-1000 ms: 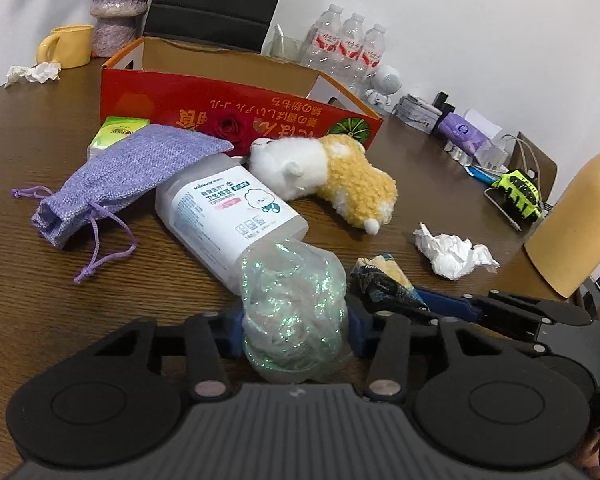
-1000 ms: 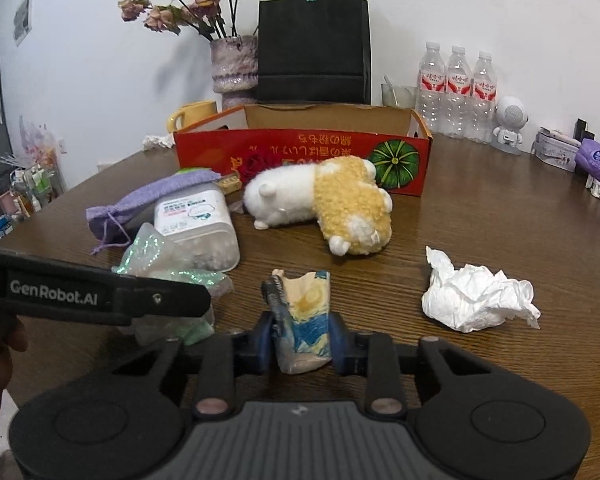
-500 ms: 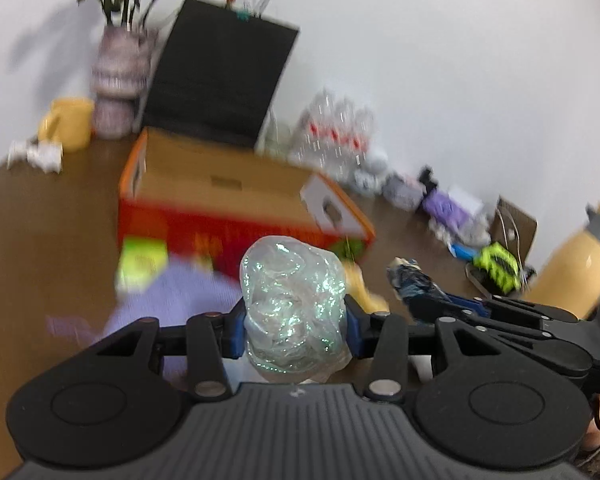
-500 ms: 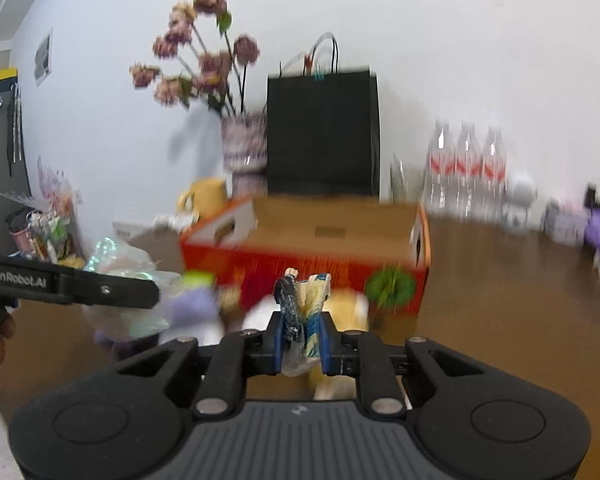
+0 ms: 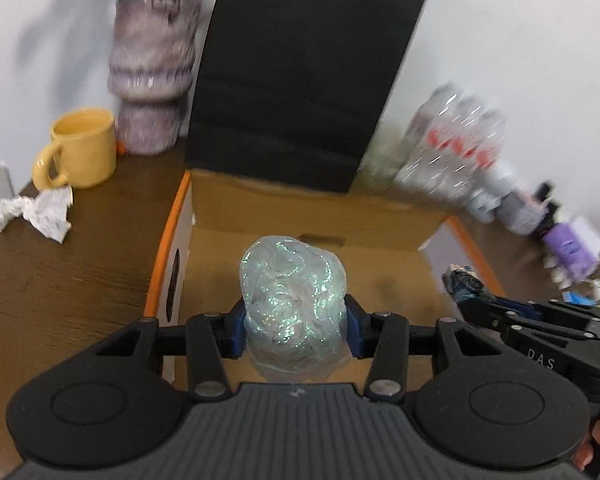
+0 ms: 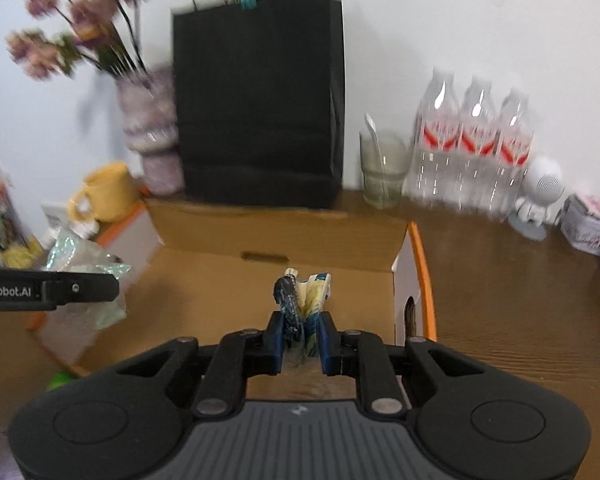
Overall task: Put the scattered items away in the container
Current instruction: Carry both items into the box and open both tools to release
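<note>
My left gripper (image 5: pixel 294 330) pinches a crumpled ball of glittery clear film (image 5: pixel 293 300) between both pads, squeezed enough that it can't slip while it hangs over the open brown cardboard box with orange-red edges (image 5: pixel 380 216). My right gripper (image 6: pixel 300 342) is clamped narrowly on a small folded printed packet, blue and yellow (image 6: pixel 302 300), above the same box floor, ready for release, I judge. Behind the box stands a black paper bag (image 6: pixel 258 96).
</note>
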Motion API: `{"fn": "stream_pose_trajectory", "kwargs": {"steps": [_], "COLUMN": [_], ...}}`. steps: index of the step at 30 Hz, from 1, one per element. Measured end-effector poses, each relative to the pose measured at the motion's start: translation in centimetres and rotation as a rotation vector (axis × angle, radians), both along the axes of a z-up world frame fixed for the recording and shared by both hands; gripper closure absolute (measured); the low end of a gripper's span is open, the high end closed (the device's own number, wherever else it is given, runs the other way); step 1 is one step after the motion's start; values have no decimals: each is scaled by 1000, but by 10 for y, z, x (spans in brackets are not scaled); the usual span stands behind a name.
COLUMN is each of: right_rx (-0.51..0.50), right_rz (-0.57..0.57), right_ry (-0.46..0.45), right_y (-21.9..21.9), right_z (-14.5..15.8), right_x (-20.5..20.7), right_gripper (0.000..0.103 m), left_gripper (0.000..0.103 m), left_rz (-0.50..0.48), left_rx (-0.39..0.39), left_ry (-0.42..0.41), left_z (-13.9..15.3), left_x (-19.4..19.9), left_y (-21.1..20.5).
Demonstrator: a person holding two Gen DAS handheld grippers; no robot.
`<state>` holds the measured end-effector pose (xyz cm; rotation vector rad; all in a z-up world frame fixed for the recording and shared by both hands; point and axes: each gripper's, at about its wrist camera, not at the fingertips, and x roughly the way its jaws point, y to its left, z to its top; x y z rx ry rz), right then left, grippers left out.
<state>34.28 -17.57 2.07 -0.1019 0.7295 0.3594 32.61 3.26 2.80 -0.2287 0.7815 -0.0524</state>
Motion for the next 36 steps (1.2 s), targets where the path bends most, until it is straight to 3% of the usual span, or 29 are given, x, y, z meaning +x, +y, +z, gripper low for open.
{"fn": "stream_pose_trajectory", "kwargs": {"steps": [9, 12, 14, 15, 16, 18, 20, 21, 23, 25, 28, 36], "right_rx": [-46, -54, -60, -61, -57, -38, -32, -50, -57, -13, 31, 34], "right_rz": [-13, -22, -22, -19, -11, 7, 10, -10, -31, -36, -44, -42], "right_ry": [119, 136, 146, 147, 144, 137, 124, 106, 71, 69, 62, -8], "right_y": [9, 10, 10, 10, 10, 9, 8, 8, 3, -5, -13, -26], "right_z": [-43, -47, -49, -48, -47, -43, -37, -34, -27, -19, -9, 16], "right_x": [33, 35, 34, 32, 31, 27, 22, 20, 16, 11, 3, -37], "right_gripper": [83, 72, 56, 51, 46, 38, 26, 21, 6, 0, 0, 0], "left_gripper": [55, 50, 41, 28, 22, 12, 8, 0, 0, 0, 0, 0], "left_rz": [-6, 1, -10, -18, -35, -81, -88, -79, -59, -61, -35, -21], "left_rx": [86, 108, 107, 109, 103, 84, 83, 92, 98, 71, 49, 60], "left_ry": [104, 123, 131, 134, 134, 129, 104, 94, 62, 41, 31, -47], "left_z": [-38, -44, -46, -46, -46, -43, -38, -34, -27, -20, -11, 14], "left_x": [34, 37, 38, 38, 38, 36, 30, 27, 20, 13, 3, -44], "left_y": [-8, -10, -11, -12, -12, -14, -15, -16, -14, -9, -4, 6]}}
